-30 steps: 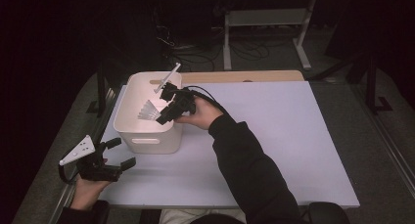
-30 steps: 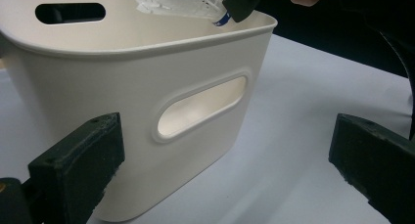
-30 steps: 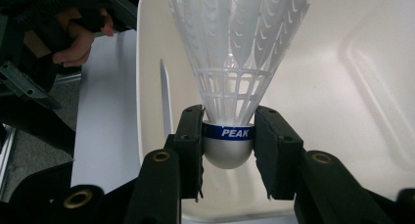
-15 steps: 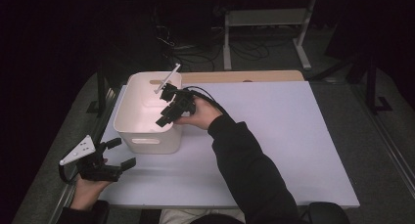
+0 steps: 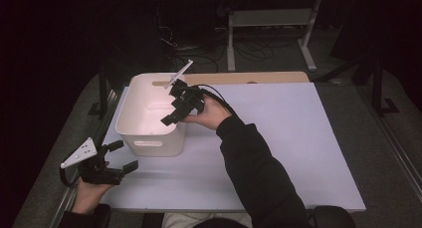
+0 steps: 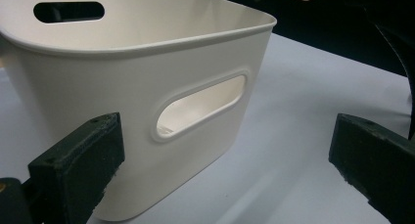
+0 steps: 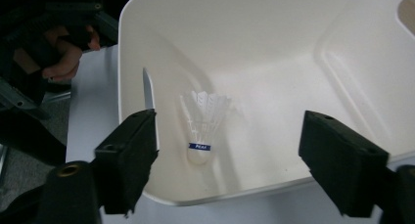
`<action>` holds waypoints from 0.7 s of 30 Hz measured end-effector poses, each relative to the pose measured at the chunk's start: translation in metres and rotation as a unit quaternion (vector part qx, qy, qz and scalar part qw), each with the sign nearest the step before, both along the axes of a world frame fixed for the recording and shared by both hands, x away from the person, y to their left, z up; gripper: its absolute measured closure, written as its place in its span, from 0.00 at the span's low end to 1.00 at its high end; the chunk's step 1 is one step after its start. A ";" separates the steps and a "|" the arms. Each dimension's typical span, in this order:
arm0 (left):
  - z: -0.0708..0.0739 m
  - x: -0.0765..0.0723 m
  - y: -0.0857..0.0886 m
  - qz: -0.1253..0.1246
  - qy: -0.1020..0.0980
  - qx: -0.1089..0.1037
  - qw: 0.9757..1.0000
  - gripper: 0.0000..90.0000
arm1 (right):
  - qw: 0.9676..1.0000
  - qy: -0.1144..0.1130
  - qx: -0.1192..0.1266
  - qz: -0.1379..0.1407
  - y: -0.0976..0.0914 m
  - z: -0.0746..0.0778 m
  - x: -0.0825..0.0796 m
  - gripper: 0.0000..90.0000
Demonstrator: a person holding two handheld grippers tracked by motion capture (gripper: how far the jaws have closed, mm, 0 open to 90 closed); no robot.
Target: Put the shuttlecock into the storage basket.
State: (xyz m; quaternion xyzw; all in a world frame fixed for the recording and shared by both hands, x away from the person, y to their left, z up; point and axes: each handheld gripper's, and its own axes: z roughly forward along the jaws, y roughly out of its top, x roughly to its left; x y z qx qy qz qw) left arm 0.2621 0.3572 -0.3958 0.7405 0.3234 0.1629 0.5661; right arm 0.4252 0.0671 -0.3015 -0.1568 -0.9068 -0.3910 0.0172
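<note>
White shuttlecock [image 7: 203, 128] flat, cork toward camera

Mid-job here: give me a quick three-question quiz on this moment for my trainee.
1. True or false: the shuttlecock lies on the floor of the white bin.
2. The right gripper is: A) shut on the shuttlecock, B) open above the bin, C) resting on the table.
3. Where is the left gripper, and what do its jaws hold?

Key
1. True; it lies on its side, clear of the jaws.
2. B; its jaws have just been opening, nothing between them.
3. Beside the bin's near end at the table's left edge, open, holding nothing.
</note>
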 end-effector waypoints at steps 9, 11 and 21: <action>0.000 0.000 0.000 0.001 0.001 -0.001 1.000 0.00 | 1.000 -0.022 0.004 -0.015 -0.011 0.010 -0.002 0.04; 0.000 0.000 0.000 0.001 0.001 0.000 1.000 0.00 | 0.999 -0.027 0.004 -0.017 -0.014 0.011 -0.003 0.00; 0.000 0.000 -0.001 0.002 0.002 0.001 1.000 0.00 | 0.998 -0.048 0.014 -0.033 -0.032 0.015 -0.005 0.00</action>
